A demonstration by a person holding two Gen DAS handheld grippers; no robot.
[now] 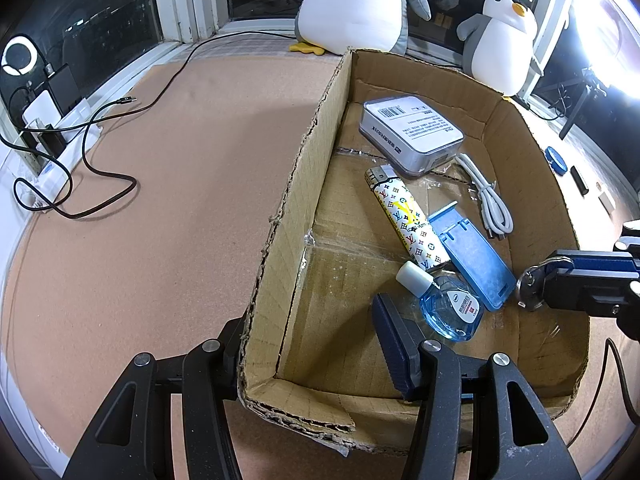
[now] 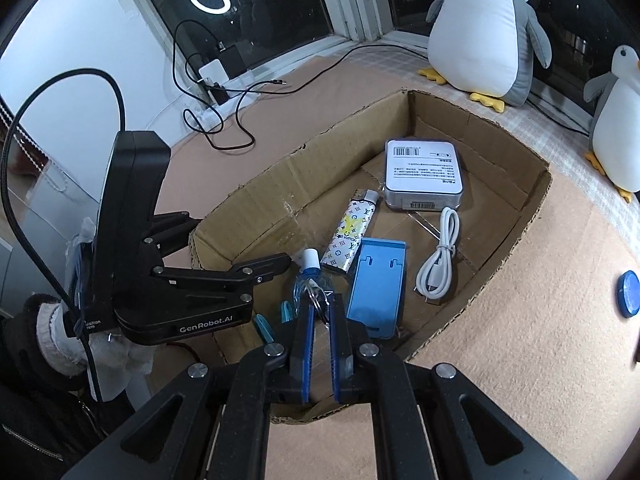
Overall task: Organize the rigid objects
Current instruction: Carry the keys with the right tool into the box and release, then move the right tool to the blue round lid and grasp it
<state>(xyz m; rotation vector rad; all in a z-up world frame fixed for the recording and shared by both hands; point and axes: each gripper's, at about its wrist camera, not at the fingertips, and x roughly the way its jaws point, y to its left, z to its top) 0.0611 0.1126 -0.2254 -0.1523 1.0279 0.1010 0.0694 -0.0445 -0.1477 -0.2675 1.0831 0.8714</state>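
Observation:
An open cardboard box (image 1: pixel 304 152) (image 2: pixel 536 208) lies on the tan mat. Inside it are a white labelled case (image 1: pixel 412 136) (image 2: pixel 424 176), a patterned lighter (image 1: pixel 404 220) (image 2: pixel 352 236), a blue phone stand (image 1: pixel 472 256) (image 2: pixel 380 288), a coiled white cable (image 1: pixel 488 196) (image 2: pixel 440 256) and a small blue bottle with a white cap (image 1: pixel 444 304) (image 2: pixel 308 276). My left gripper (image 1: pixel 308 320) (image 2: pixel 240 238) is open and straddles the box's near-left wall, one finger inside and one outside. Over the box's near end, my right gripper (image 2: pixel 320 304) (image 1: pixel 540 284) is shut on a key ring (image 2: pixel 318 298) (image 1: pixel 526 290).
Two plush penguins (image 1: pixel 352 4) (image 2: pixel 480 28) stand at the window behind the box. A black cable (image 1: pixel 100 176) (image 2: pixel 224 120) loops over the mat on the left, near a power strip. A blue round lid (image 2: pixel 628 294) (image 1: pixel 556 160) lies right of the box.

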